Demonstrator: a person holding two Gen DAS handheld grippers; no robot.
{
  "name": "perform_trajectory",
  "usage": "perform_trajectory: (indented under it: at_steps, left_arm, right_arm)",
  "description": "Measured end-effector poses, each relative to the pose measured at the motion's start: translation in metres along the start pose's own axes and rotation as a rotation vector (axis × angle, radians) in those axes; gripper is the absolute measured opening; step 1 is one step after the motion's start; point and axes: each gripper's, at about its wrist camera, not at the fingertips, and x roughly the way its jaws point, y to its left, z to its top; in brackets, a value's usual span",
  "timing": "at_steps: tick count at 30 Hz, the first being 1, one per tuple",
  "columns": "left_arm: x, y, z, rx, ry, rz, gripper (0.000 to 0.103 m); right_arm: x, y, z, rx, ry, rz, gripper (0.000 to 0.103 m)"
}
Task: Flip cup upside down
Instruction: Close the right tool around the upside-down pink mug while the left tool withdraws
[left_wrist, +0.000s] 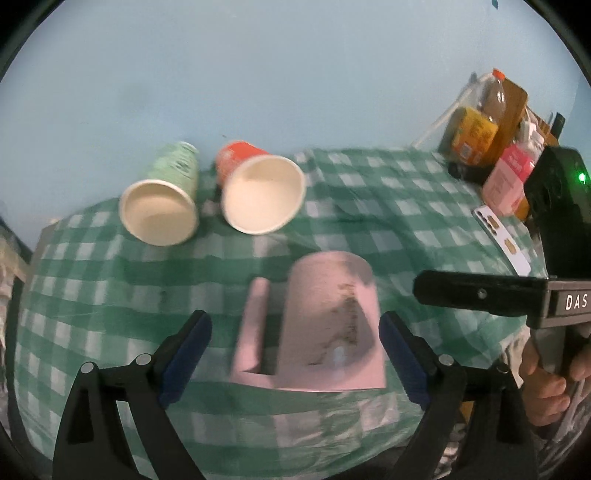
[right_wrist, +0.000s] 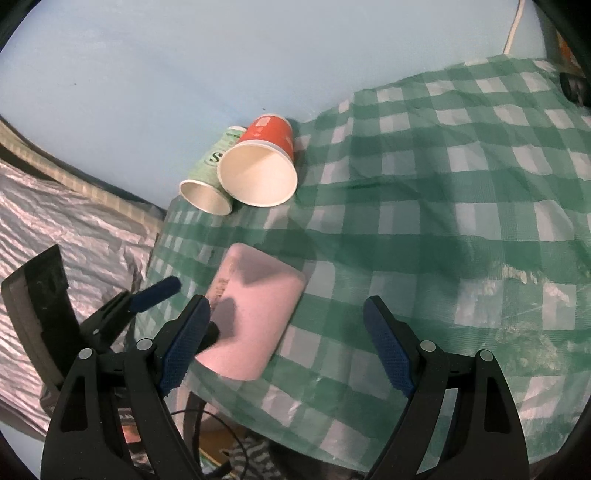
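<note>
A pink mug (left_wrist: 325, 325) lies on its side on the green checked tablecloth (left_wrist: 369, 192), handle (left_wrist: 255, 321) to the left in the left wrist view. My left gripper (left_wrist: 295, 354) is open, its fingers on either side of the mug without touching it. In the right wrist view the mug (right_wrist: 255, 317) lies near the table's front left edge. My right gripper (right_wrist: 284, 347) is open, with its left finger (right_wrist: 184, 347) next to the mug. The left gripper (right_wrist: 147, 295) shows at the mug's left side there.
A green paper cup (left_wrist: 162, 203) and an orange paper cup (left_wrist: 258, 188) lie on their sides at the back by the blue wall. A bottle (left_wrist: 495, 107), yellow box (left_wrist: 469, 136), pink carton (left_wrist: 508, 177) and phone (left_wrist: 502, 240) stand at the right. A bed (right_wrist: 66, 243) is left of the table.
</note>
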Motion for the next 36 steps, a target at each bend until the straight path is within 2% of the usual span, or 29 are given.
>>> perform_trajectory:
  at_steps: [5,8,15,24,36]
  left_arm:
    - [-0.010,0.019,-0.006,-0.029,-0.061,-0.035,0.094]
    - [-0.013,0.030,-0.009,-0.049,-0.103,-0.022,0.094]
    - [-0.012,0.050,-0.007,-0.092,-0.144,-0.033,0.094]
    - [0.002,0.054,-0.009,-0.085,-0.136,-0.004,0.094]
    - [0.000,0.062,-0.012,-0.095,-0.149,0.006,0.094]
  right_arm:
    - [0.006,0.008,-0.005,0.000,-0.001,0.007,0.085]
    - [0.012,0.014,-0.008,0.003,0.011,0.007,0.085]
    - [0.028,0.031,-0.002,0.010,0.026,-0.029,0.085]
    - [0.058,0.037,0.019,0.061,0.073,-0.158,0.085]
    - [0.092,0.040,0.027,0.098,0.174,-0.200,0.085]
